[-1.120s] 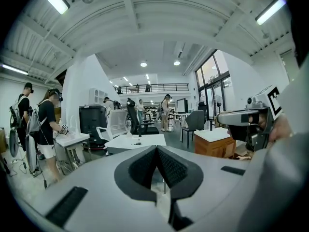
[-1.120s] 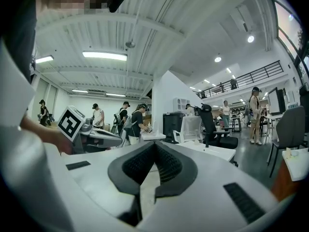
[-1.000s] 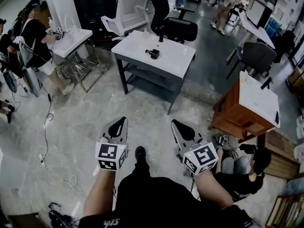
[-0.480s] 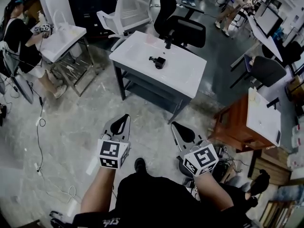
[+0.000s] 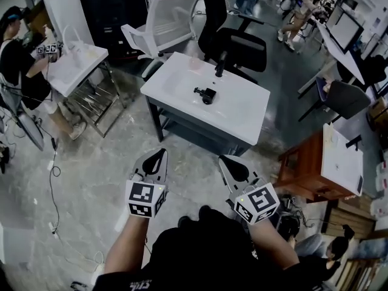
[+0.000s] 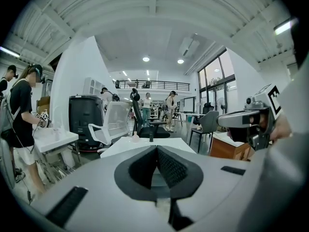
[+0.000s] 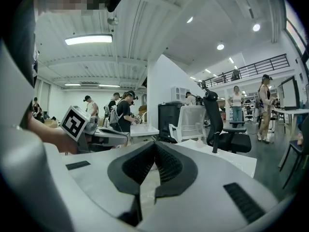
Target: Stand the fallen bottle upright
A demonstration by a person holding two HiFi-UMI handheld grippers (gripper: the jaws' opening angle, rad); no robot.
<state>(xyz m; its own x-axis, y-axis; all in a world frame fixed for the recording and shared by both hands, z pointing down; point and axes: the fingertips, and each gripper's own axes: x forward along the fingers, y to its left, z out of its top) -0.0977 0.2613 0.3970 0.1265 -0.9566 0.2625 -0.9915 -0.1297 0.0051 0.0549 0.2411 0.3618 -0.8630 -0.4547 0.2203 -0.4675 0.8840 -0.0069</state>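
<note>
Compared with one second before, the head view has come closer to the white table (image 5: 245, 111). Both grippers keep the same place in front of me, side by side above the floor. So I judge this is only the approach, and the standing up of the bottle is not started.

The left gripper (image 5: 154, 156) has its jaws pressed together, and I see nothing between them in its own view. The right gripper (image 5: 233, 165) is the same, closed and empty. Neither one touches anything. They must open before any grasp.

Farther away, a small dark object (image 5: 207, 94) lies near the middle of the table top. I take it for the fallen bottle, but it is too small to be sure. Behind it stands a slim dark thing (image 5: 220, 65), upright. Beyond the table are a black office chair (image 5: 242, 47) and a white chair (image 5: 163, 23).
</note>
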